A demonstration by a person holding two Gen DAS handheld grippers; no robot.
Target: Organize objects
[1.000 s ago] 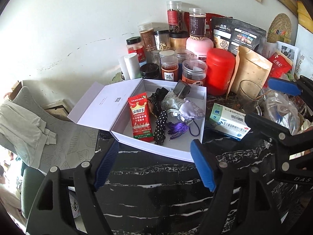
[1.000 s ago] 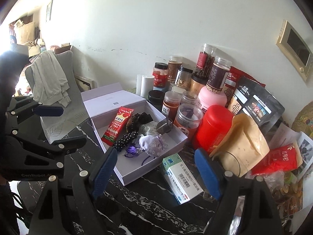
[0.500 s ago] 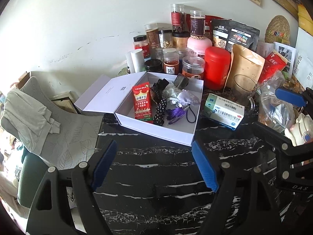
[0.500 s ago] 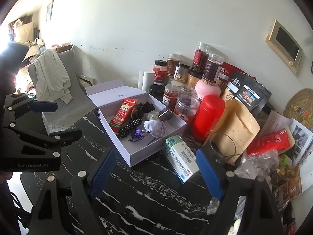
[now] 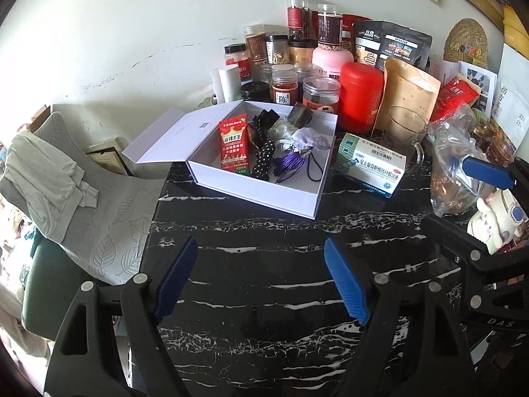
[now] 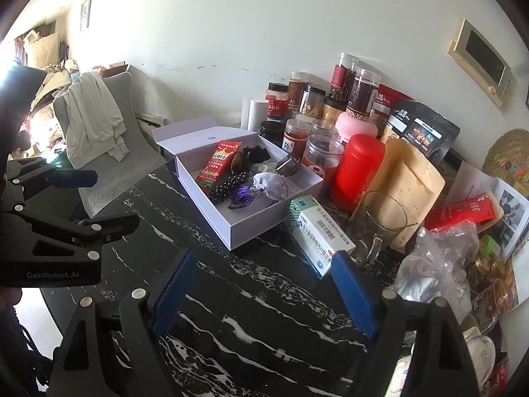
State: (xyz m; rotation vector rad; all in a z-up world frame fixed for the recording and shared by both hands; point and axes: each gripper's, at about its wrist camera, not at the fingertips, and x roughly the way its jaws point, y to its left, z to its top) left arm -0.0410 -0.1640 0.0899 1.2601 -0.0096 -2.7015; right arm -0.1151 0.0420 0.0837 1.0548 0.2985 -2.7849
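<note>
An open white box [image 5: 231,183] [image 6: 205,185] sits on the black marble table [image 5: 264,281]. In it lie a red snack packet [image 5: 234,144] [image 6: 216,165], a black polka-dot fabric piece [image 5: 263,158], a lilac pouch with a purple tassel [image 5: 307,139] [image 6: 269,182] and a dark clip [image 5: 299,115]. A white-and-green medicine box [image 5: 372,165] [image 6: 319,235] lies just right of it. My left gripper [image 5: 261,264] is open and empty, back from the box. My right gripper [image 6: 264,274] is open and empty, near the medicine box.
Jars, a red canister [image 5: 360,96], a kraft pouch [image 5: 408,96] and black bags crowd the wall behind the box. A glass mug [image 6: 380,225], a plastic bag [image 5: 453,172] and a rabbit figure [image 5: 496,215] stand right. A grey chair [image 5: 92,205] is left of the table.
Both grippers have pulled back and up from the box, which now looks smaller and farther. More bare table shows in front. Both stay open and empty.
</note>
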